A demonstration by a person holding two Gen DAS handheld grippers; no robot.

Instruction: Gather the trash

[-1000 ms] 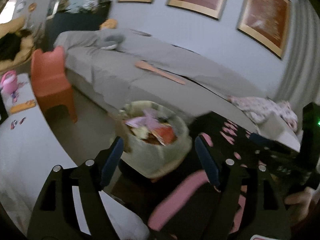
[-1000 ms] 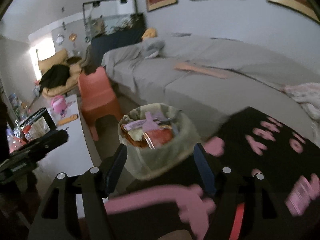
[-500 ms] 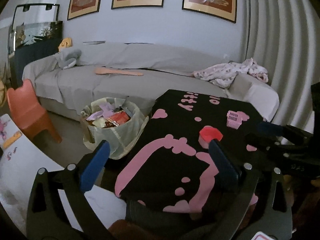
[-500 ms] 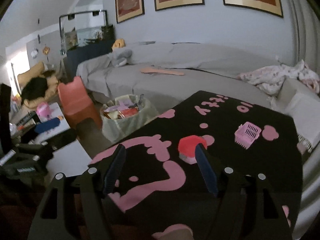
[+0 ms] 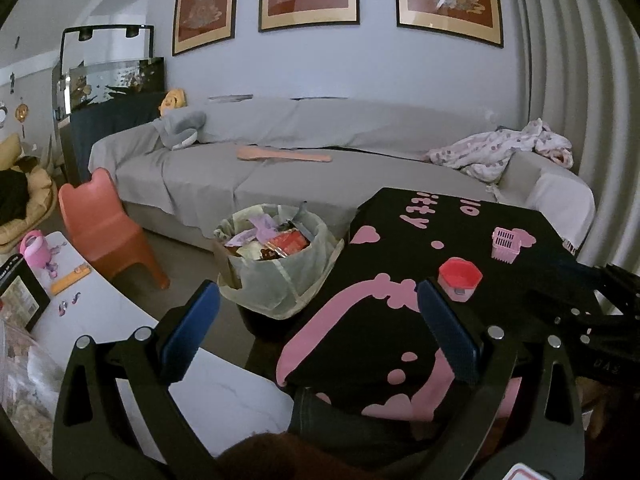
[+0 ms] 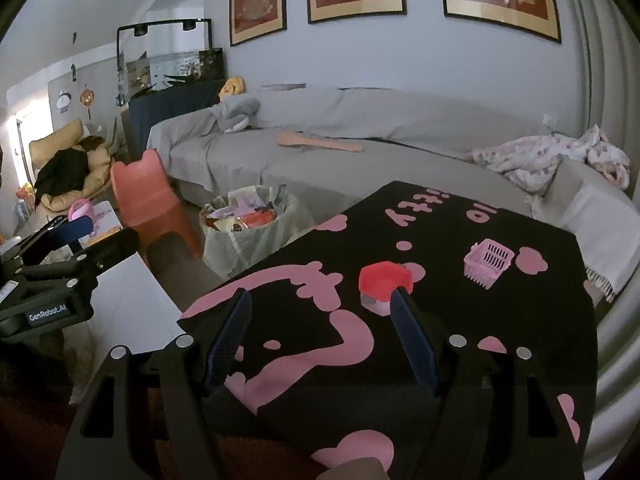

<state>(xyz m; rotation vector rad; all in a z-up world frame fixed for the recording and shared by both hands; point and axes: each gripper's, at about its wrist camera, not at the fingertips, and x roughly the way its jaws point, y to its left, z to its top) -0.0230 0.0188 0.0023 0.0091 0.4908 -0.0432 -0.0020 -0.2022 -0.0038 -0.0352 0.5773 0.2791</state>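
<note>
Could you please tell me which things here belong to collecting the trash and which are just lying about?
Job: trash bin, already full; red-lidded container; pink basket; both open grippers.
Lying about: orange chair; sofa; wooden paddle; crumpled blanket.

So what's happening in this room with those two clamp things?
A person is tidying up trash, with a hand-held gripper in each hand. Both the left gripper and the right gripper are open and empty, over a black-and-pink table. A red-topped container sits just ahead, and a full trash bin stands beside the table.
</note>
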